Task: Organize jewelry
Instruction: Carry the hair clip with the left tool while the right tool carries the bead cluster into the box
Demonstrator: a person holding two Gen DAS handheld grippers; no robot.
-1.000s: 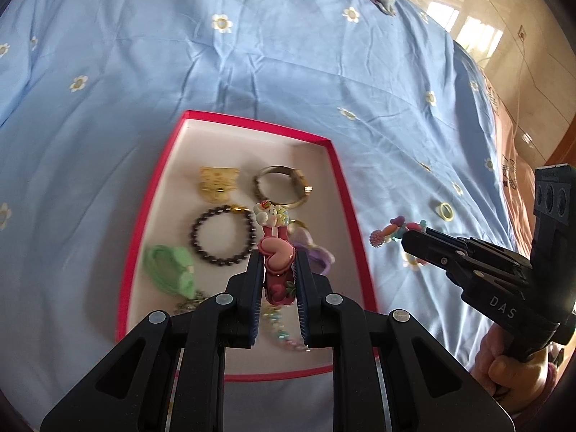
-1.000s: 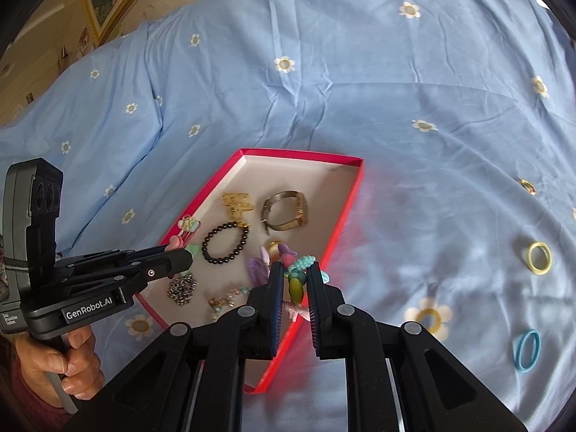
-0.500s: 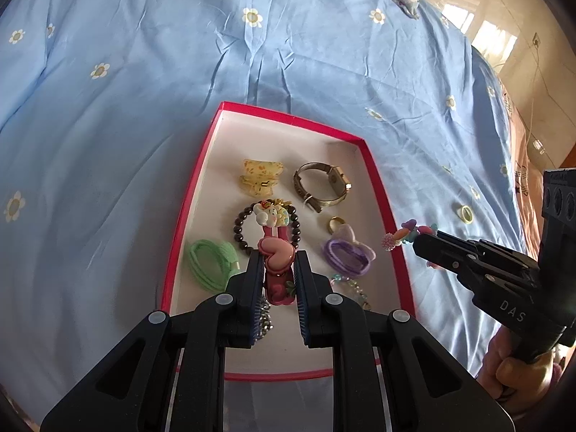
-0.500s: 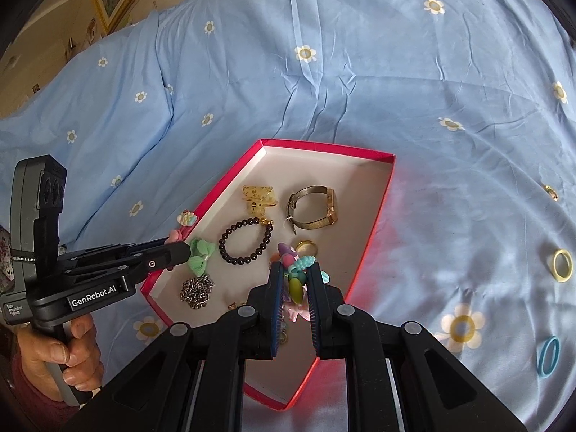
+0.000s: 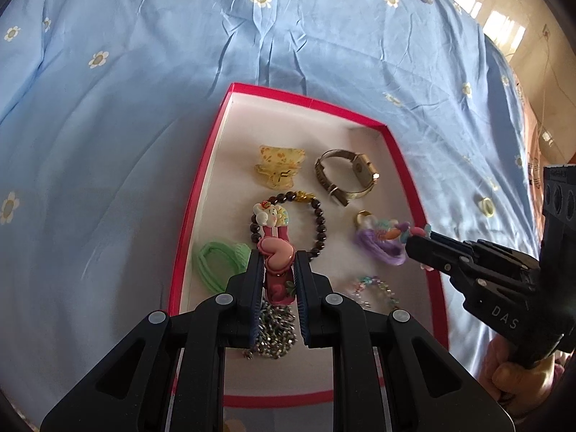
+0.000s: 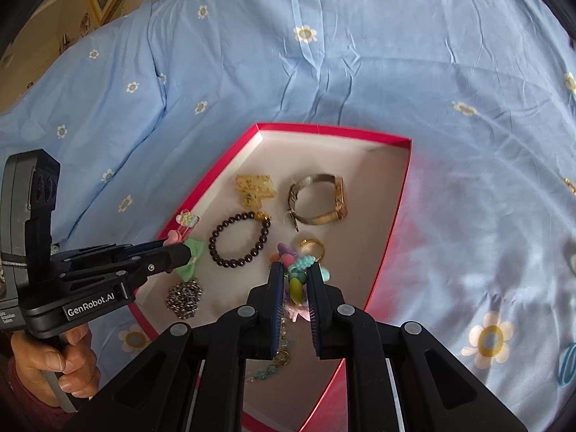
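One red-rimmed box (image 5: 399, 165) with a white floor lies on a blue bedsheet (image 5: 144, 90) printed with small daisies. The left gripper (image 5: 277, 270) has its two fingers closed on one pink hair clip (image 5: 275, 252), which carries a heart and a cartoon figure at its far end; the clip is held above the box interior, over the near edge of the bead bracelet. The right gripper (image 6: 293, 280) has its two fingers closed on one multicolored beaded hair ornament (image 6: 297, 270), held over the right half of the box, above the purple item. The box floor holds, counted: one yellow translucent claw clip (image 5: 279, 165) at the far left; one gold mesh-band wristwatch (image 5: 347, 176) at the far right, lying on its side; one dark bead bracelet (image 6: 239, 239) with a gold charm, at the center; one gold ring (image 6: 312, 246) just beside the watch on its near side; one purple hair accessory (image 5: 378, 248), partly hidden by the right gripper; one green bow (image 5: 219, 261) against the left wall; one silver chain (image 6: 184, 297) bunched near the bow; and one strand of pale beads (image 5: 374, 289) near the right wall. Outside the box, to the right on the bedsheet, lie one yellow ring (image 5: 487, 206) and one blue ring (image 6: 568, 363) at the frame edge.
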